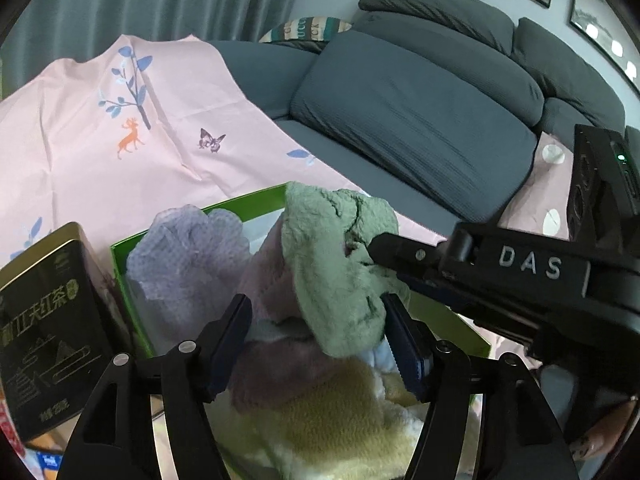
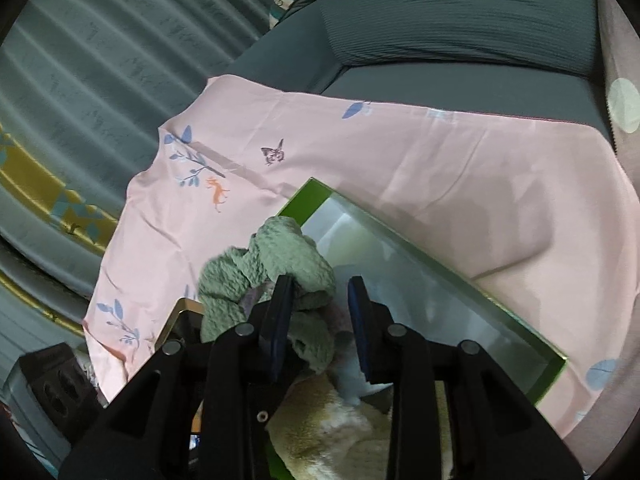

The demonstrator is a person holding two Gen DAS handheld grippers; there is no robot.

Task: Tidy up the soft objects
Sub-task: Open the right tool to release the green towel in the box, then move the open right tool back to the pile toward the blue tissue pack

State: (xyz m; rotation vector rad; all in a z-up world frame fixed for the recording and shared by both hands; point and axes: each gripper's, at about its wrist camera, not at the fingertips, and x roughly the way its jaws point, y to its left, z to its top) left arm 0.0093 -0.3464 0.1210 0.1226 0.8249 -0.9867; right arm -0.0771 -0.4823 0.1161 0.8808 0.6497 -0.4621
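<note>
The left tongs (image 1: pixel 316 344) stand about half open over a green box (image 1: pixel 256 200), their blue pads on either side of a heap of soft cloths; the right-hand pad just touches the hanging end of a green towel (image 1: pixel 336 264), but nothing is pinched between them. The right tongs (image 2: pixel 320 320) are open only narrowly; in the left wrist view their tips reach in from the right into the folds of that same green towel, while their own camera shows the towel bunched against the left pad, with the right pad clear of it. I cannot tell for certain whether they grip it. The green towel sits on top of the pile at the box's near end, over a mauve-pink cloth (image 1: pixel 268 280), beside a lilac mesh puff (image 1: pixel 188 248), and with a yellow fleece cloth (image 1: pixel 320 412) lowest and nearest. By my judgement the gathering is well advanced, since several soft things are already in the box, but they are heaped loosely at one end while the far part of the box lies bare; spreading or tucking them down seems left. A black tea tin (image 1: pixel 52 320) stands just left of the box, on a pink printed sheet (image 1: pixel 120 128) spread on a grey sofa (image 1: pixel 400 120).
</note>
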